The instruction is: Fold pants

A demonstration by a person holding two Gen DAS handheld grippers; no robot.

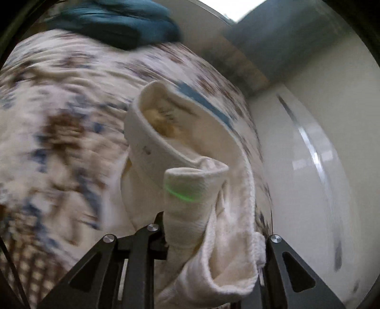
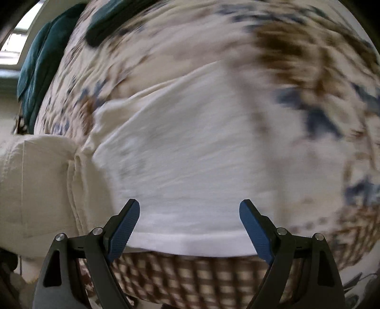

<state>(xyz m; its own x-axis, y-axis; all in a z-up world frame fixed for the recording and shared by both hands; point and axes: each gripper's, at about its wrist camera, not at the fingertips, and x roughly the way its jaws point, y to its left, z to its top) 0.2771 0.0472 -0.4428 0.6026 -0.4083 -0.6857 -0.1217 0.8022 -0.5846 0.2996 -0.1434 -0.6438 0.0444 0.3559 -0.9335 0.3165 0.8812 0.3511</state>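
The cream-white pants (image 2: 190,154) lie spread on a floral bedspread (image 2: 296,59). In the left wrist view my left gripper (image 1: 204,237) is shut on a bunched part of the pants (image 1: 194,195), near the waistband, and holds it lifted above the bed; the cloth hides the fingertips. In the right wrist view my right gripper (image 2: 189,228) is open and empty, with its blue pads (image 2: 123,233) spread just above the pants' near hem edge. Both views are motion-blurred.
A dark teal cloth (image 1: 118,21) lies at the far end of the bed and also shows in the right wrist view (image 2: 40,64). A white wall (image 1: 320,142) stands beside the bed. A brown checked fabric (image 2: 201,278) lies below the hem.
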